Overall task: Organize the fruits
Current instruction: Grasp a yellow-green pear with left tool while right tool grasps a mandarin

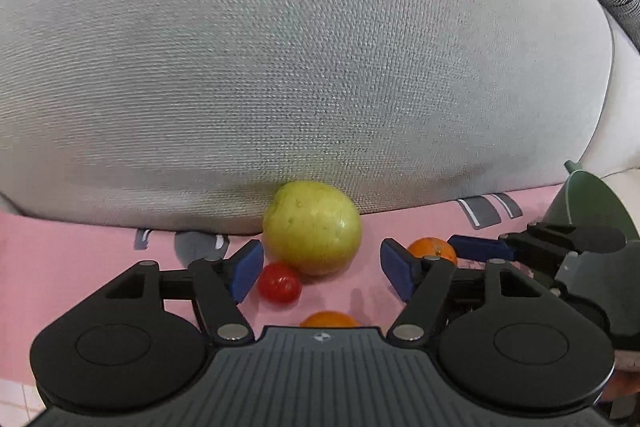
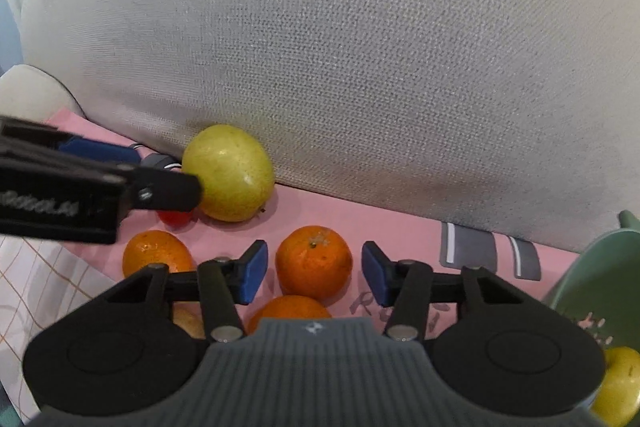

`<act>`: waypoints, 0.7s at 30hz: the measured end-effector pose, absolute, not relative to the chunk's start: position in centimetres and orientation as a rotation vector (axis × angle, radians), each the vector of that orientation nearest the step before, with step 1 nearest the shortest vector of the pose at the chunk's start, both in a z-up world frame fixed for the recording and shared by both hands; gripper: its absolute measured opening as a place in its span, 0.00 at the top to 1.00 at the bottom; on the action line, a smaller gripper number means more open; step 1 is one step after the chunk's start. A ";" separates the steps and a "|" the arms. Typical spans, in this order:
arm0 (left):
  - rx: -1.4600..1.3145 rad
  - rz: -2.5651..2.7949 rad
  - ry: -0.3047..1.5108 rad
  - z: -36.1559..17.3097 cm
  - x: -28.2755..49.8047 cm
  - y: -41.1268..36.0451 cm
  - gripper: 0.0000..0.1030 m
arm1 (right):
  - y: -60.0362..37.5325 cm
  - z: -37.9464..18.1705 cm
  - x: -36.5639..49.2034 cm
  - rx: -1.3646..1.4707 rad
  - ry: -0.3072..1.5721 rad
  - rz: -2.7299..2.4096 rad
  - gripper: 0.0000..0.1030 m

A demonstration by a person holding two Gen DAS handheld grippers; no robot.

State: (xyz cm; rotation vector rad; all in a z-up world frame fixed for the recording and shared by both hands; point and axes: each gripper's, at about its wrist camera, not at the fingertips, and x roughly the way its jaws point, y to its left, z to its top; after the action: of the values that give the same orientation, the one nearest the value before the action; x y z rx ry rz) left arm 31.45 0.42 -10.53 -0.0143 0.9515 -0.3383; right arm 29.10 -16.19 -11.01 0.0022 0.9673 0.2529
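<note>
Filling the upper part of both views, at twelve o'clock, we see a large grey woven cushion (image 1: 304, 47), its lower edge resting on a pink cloth (image 1: 72, 259) that carries grey printed shapes. At three o'clock in the right wrist view we see the rim of a green bowl (image 2: 596, 267), with a yellow fruit (image 2: 620, 387) at five o'clock near it.

We find a big yellow-green fruit (image 1: 312, 227) against the cushion's base. Our left gripper (image 1: 320, 269) has its blue pads wide apart, empty, with that fruit just beyond them and a small red tomato (image 1: 279, 283) close to the pad at nine o'clock. An orange (image 1: 330, 319) peeks out at six o'clock beneath the gripper body.

Our right gripper (image 2: 315, 273) has its pads either side of a tangerine (image 2: 314, 261), with a visible gap on both sides, so nothing is clamped. Another orange fruit (image 2: 156, 253) lies at nine o'clock, and a third (image 2: 288, 309) at six o'clock.
</note>
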 end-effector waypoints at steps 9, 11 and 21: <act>-0.066 -0.345 1.011 -12.5 33.9 0.4 0.21 | -16.8 -11.5 29.5 0.038 0.968 0.250 0.59; -0.074 -0.340 1.021 -12.8 34.4 0.5 0.21 | -17.0 -11.6 29.5 0.041 0.968 0.251 0.59; -0.143 -0.348 1.046 -14.3 36.1 0.2 0.19 | -17.4 -11.9 29.1 0.055 0.955 0.259 0.58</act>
State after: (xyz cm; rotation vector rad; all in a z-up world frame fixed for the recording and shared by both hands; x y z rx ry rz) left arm 36.15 0.19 -14.31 -0.1427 1.0464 -0.3482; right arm 29.05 -17.43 -11.88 0.0546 0.9547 0.2585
